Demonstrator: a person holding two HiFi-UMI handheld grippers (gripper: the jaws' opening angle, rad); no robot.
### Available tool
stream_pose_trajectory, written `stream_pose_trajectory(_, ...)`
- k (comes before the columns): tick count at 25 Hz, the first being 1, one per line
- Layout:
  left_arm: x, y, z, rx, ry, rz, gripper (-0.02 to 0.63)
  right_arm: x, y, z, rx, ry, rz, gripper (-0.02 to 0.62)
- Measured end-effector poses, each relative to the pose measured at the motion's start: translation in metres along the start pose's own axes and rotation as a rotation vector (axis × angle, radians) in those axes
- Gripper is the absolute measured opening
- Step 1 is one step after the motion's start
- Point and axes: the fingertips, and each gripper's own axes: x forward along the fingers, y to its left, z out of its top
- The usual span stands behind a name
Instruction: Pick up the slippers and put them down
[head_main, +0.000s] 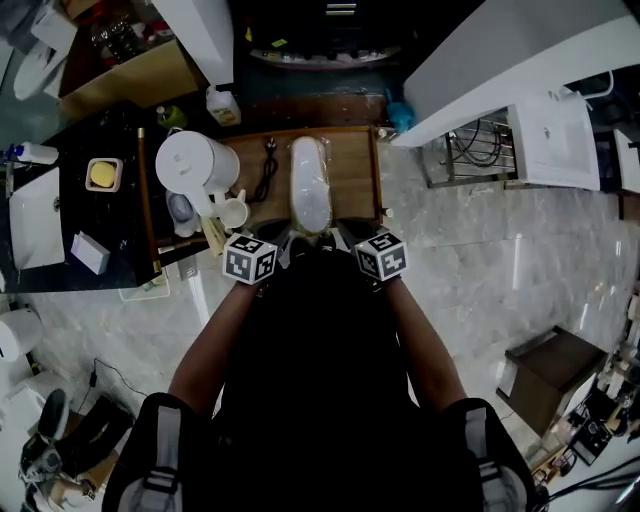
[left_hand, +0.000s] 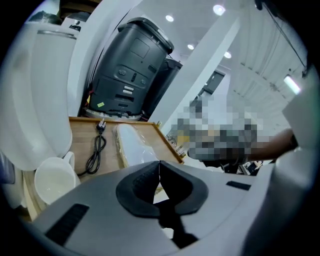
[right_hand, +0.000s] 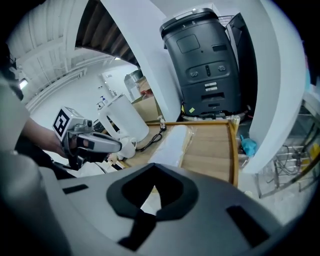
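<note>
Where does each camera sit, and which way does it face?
Head view: on the head, looking steeply down at the slippers on the wooden tray; both forearms show.
Left gripper view: on the left gripper, facing along its fingers toward the tray.
Right gripper view: on the right gripper, likewise; the left gripper shows.
All share the slippers.

Matt wooden tray (head_main: 352, 178), slippers (head_main: 309, 185) in glossy clear plastic wrap, polished marble-look floor (head_main: 480, 270), smooth white kettle (head_main: 195, 165).

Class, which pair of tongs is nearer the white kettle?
Left. The left tongs are just beside the kettle's near side; the right tongs are farther away, beyond the near end of the wrapped slippers.
</note>
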Motion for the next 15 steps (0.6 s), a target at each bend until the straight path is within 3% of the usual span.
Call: stream_pose_trajectory(15,-0.018,-0.024,0.014,0.004,-0.072,-0.028,0.012,-0.020,0.018,0.010,-0.081,-0.023,0.010,0.006)
